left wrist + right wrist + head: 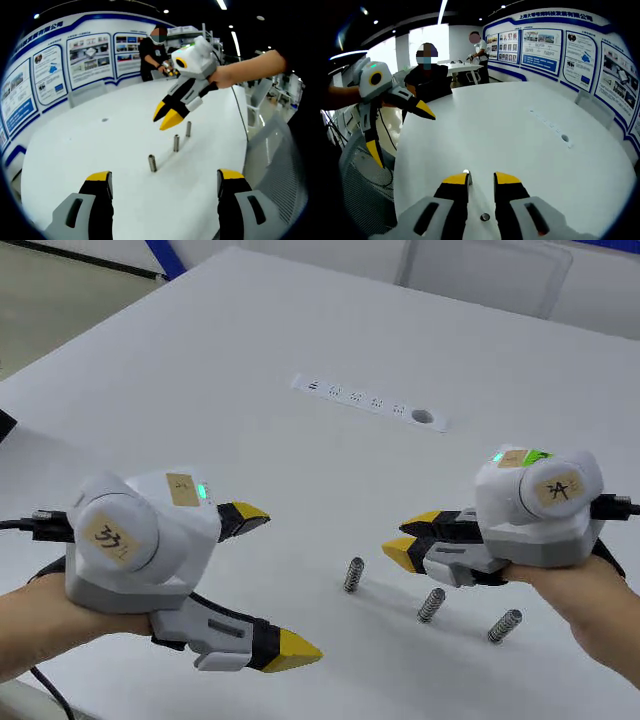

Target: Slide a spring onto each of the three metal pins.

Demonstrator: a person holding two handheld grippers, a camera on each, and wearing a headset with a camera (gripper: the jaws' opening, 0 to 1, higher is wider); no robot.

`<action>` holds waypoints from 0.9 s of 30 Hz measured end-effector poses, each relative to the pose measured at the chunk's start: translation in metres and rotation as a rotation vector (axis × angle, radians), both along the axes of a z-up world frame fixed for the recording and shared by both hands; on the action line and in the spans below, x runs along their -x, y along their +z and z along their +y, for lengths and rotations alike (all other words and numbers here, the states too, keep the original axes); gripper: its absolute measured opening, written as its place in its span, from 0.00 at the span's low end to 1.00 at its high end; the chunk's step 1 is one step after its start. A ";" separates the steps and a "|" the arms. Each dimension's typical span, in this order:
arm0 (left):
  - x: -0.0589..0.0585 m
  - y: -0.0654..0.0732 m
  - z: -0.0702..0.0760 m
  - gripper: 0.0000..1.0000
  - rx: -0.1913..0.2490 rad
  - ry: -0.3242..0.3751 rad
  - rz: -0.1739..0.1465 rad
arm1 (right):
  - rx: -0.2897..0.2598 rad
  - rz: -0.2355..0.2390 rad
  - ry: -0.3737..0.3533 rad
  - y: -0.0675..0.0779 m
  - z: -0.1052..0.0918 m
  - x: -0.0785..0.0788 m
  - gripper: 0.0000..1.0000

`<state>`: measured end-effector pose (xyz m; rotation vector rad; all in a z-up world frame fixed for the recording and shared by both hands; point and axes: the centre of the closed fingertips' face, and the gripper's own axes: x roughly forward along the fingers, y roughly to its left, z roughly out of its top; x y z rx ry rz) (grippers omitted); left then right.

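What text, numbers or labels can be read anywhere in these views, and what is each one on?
"33", handwritten: round tan sticker on the white left gripper, at its rear.
Handwritten mark, perhaps "A" or "4", not certain: second tan sticker on the white right gripper, at its rear.
Writing on the small tan labels on top of both grippers: too small to read.
Print on the blue-framed wall boards: too small and blurred to read.

Three grey springs [431, 604], standing (slightly tilted), in a row
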<state>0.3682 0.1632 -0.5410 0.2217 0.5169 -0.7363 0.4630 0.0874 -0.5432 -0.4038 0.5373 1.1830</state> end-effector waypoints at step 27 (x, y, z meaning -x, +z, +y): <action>-0.019 0.026 -0.010 0.99 -0.030 -0.041 -0.055 | 0.035 -0.125 -0.100 0.037 -0.160 0.031 0.55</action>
